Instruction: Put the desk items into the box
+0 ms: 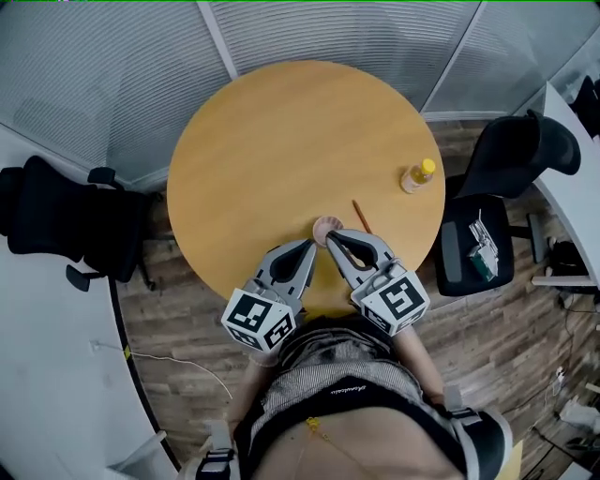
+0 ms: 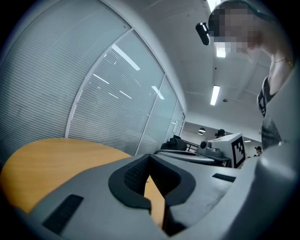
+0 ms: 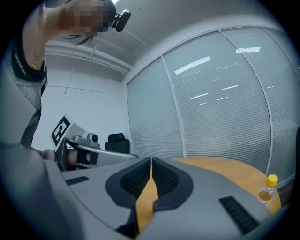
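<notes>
On the round wooden table [image 1: 281, 141] lie a small pinkish round item [image 1: 324, 225], a thin orange pencil-like stick [image 1: 362, 216] and, further right, a little bottle with a yellow cap [image 1: 418, 175]. The bottle [image 3: 268, 188] also shows at the lower right of the right gripper view. Both grippers rest at the table's near edge. My left gripper [image 1: 310, 246] is shut and holds nothing [image 2: 150, 158]. My right gripper [image 1: 332, 236] is also shut and bare [image 3: 151, 160], its tip just beside the pinkish item. No box shows in any view.
A black office chair [image 1: 56, 220] stands left of the table. Another [image 1: 516, 155] stands right, with small items on its seat [image 1: 483, 248]. Glass walls with blinds [image 1: 309, 28] close the far side. A white cable [image 1: 169, 361] lies on the wooden floor.
</notes>
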### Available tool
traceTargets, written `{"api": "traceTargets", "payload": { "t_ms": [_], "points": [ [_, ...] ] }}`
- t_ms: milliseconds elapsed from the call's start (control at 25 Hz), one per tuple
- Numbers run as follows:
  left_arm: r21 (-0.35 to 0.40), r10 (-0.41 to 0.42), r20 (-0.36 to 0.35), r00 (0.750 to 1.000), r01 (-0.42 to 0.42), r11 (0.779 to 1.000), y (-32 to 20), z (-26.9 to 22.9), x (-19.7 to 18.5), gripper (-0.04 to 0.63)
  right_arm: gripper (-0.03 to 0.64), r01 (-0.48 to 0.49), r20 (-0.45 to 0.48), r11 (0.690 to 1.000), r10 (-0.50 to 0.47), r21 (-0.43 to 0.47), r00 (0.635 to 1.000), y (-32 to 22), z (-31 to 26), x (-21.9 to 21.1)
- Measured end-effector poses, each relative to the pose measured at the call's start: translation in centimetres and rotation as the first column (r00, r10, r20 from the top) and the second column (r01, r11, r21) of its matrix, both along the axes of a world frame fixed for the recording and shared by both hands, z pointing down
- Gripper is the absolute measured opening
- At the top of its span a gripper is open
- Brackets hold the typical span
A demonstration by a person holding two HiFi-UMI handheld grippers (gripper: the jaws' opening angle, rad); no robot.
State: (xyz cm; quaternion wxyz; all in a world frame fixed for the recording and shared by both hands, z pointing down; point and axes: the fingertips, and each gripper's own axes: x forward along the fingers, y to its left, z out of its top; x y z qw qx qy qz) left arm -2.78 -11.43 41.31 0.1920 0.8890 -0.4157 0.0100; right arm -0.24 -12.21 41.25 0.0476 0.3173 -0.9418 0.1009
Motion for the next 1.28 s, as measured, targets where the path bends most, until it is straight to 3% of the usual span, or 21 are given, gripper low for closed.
{"api": "traceTargets", "payload": {
  "t_ms": [520,1280],
  "points": [
    [0.03,-0.072,0.022,0.997,0.072,0.997,0.3,-0.6,2.2,-0.003,0.025,0.096,-0.047,0.995,-0.095,0.031,0.994,0.5,0.1,1.7],
    [-0.016,-0.013,0.042,0.999,0.014,1.0,0.6,0.8,3.1,-0.003,0.025,0.017,-0.062,1.0,-0.018,-0.021,0.998,0.6,2.1,2.9]
  ]
}}
